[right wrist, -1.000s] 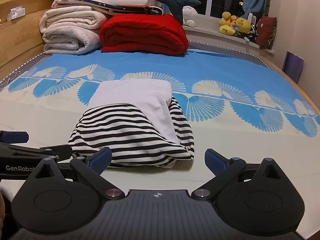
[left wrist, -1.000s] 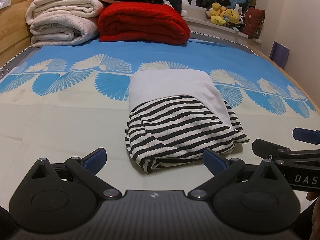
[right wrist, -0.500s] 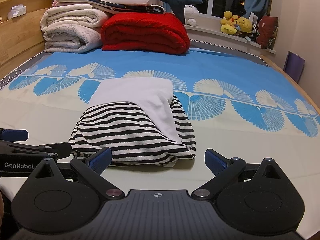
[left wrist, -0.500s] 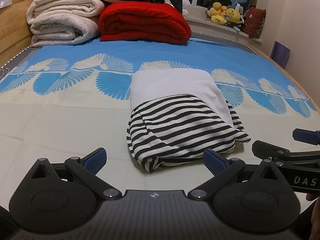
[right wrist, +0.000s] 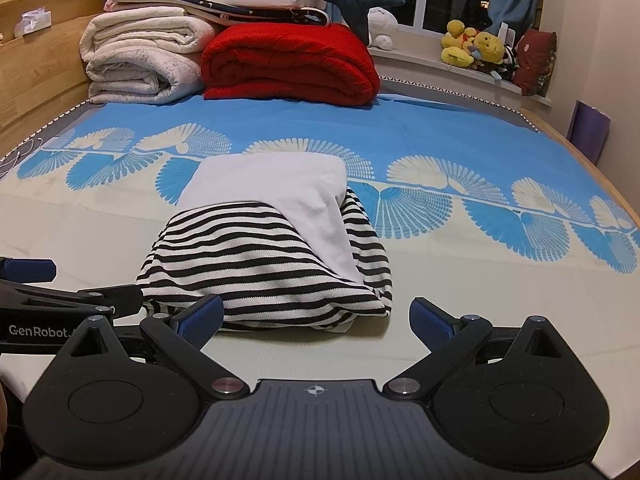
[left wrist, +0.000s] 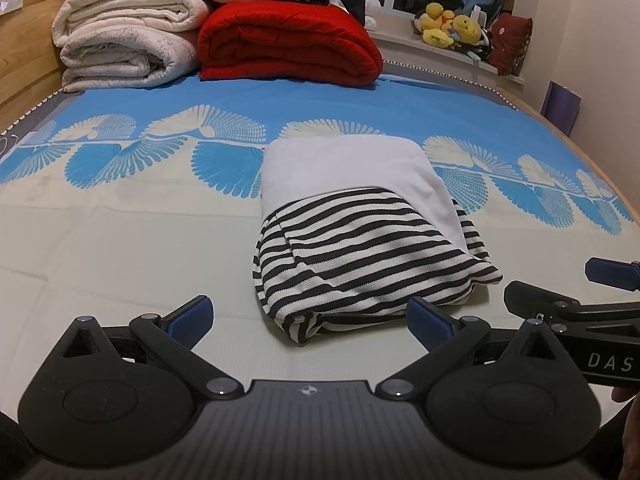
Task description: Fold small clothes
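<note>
Fingers spread wide on both sides, holding nothing, and the fold looks nearly done.

Your left fingers [left wrist: 197, 314] and right fingers [right wrist: 432, 316] sit low over the bed [right wrist: 460, 304], apart from the cloth. Just ahead of both pairs lies the striped garment [left wrist: 360, 256], already a compact bundle with a white layer [left wrist: 348, 164] over its far half. Your left gripper [left wrist: 308, 316] and right gripper [right wrist: 316, 314] point forward side by side. What's left, I'd say, is tidying the loose near edge.

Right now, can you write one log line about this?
stage: folded bundle lying on bed | striped top | left gripper: open, empty | right gripper: open, empty | bed
</note>
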A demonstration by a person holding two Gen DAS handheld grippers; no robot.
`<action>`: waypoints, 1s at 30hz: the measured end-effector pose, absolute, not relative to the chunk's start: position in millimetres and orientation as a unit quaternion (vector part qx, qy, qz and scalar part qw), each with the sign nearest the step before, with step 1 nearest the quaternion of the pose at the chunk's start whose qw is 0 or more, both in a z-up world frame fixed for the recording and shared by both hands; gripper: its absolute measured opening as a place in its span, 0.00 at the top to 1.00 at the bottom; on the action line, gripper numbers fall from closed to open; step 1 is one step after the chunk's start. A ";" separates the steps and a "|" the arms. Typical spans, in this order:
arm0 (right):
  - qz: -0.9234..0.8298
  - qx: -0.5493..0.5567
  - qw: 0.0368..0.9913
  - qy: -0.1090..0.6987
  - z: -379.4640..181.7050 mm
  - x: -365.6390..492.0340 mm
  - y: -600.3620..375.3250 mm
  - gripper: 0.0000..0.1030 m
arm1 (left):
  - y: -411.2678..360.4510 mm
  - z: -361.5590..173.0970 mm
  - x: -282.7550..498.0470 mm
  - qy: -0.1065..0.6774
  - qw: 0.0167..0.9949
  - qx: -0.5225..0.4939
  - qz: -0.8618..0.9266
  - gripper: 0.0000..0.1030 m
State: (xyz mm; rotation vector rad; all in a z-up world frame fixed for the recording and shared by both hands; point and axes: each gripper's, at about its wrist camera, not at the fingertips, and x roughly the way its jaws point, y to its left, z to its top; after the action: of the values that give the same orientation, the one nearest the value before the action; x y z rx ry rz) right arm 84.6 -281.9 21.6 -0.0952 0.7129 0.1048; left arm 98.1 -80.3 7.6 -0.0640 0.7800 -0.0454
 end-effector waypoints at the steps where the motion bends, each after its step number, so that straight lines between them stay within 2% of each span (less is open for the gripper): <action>1: 0.051 -0.046 0.935 0.349 21.7 84.6 -282.0 0.04 | -80.5 7.7 98.3 0.380 0.924 -0.031 -0.022 0.00; 30: 0.052 -0.044 0.935 0.349 20.7 83.5 -283.6 0.04 | -82.3 8.0 98.7 0.374 0.926 -0.028 -0.027 0.00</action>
State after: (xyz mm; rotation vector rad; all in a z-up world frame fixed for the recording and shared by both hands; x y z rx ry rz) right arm 83.5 -283.6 20.7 -0.0891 0.7144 0.1071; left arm 98.7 -82.3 8.0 -0.0579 0.7675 -0.0545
